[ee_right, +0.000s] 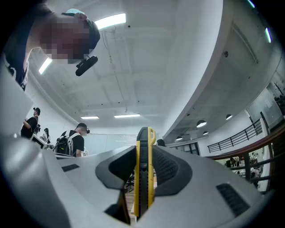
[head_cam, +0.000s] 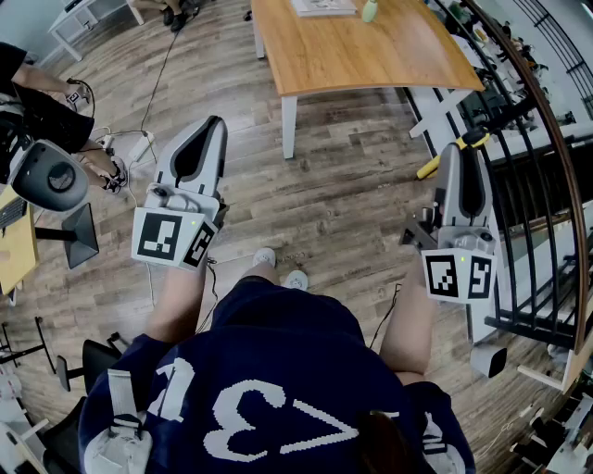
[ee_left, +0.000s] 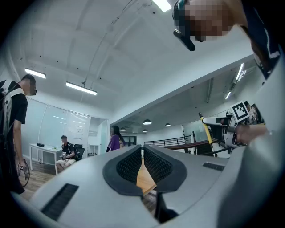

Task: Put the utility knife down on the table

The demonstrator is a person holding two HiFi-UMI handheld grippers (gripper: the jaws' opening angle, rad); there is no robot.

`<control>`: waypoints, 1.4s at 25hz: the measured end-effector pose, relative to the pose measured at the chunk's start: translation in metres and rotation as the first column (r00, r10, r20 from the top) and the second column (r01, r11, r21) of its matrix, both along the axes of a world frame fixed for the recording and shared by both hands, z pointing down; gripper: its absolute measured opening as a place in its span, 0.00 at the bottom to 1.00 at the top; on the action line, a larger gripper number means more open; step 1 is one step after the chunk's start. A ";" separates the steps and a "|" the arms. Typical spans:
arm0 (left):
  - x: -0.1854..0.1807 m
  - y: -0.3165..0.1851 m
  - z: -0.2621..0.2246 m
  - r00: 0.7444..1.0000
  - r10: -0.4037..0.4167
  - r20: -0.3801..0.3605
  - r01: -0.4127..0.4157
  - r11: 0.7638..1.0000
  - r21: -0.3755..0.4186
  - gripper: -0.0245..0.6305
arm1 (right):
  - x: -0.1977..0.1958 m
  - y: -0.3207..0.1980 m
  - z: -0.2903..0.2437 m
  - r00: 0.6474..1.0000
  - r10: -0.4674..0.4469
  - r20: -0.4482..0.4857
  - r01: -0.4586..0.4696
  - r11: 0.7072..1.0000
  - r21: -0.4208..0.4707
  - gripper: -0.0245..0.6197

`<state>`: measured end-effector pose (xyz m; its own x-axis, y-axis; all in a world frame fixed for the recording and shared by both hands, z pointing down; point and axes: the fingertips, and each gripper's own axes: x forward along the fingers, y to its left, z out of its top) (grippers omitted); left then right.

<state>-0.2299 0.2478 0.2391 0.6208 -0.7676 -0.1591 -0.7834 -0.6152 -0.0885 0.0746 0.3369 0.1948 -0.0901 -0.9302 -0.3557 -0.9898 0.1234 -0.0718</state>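
Note:
A yellow and black utility knife [ee_right: 143,173] stands upright between the pads of my right gripper [ee_right: 143,151], which is shut on it. In the head view the knife [head_cam: 429,168] sticks out sideways from the right gripper [head_cam: 460,153], held over the wooden floor at the right. My left gripper [head_cam: 213,125] hangs at the left with its jaws together and nothing in them. In the left gripper view its pads [ee_left: 132,165] leave only a thin slit. The light wooden table [head_cam: 371,56] with white legs stands ahead, beyond both grippers.
A book [head_cam: 322,6] and a small green object [head_cam: 370,10] lie at the table's far edge. A curved black railing [head_cam: 547,167] runs along the right. Cables [head_cam: 139,143] and a seated person [head_cam: 37,102] are at the left. Other people [ee_left: 18,133] stand around the room.

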 end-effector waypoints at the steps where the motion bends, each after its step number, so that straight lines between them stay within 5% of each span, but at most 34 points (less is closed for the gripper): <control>1: 0.001 -0.001 0.000 1.000 -0.001 0.000 0.001 1.000 -0.001 0.08 | 0.001 0.000 -0.001 1.000 -0.001 -0.001 0.001 1.000 0.000 0.23; 19: 0.039 -0.031 0.018 1.000 -0.008 0.029 0.009 0.999 -0.035 0.08 | 0.023 -0.043 0.018 0.995 -0.080 0.057 0.082 0.996 -0.043 0.23; 35: 0.056 -0.267 -0.004 0.999 0.053 0.000 -0.053 0.999 -0.013 0.08 | 0.034 -0.260 -0.006 0.998 -0.030 0.048 0.031 0.999 -0.023 0.23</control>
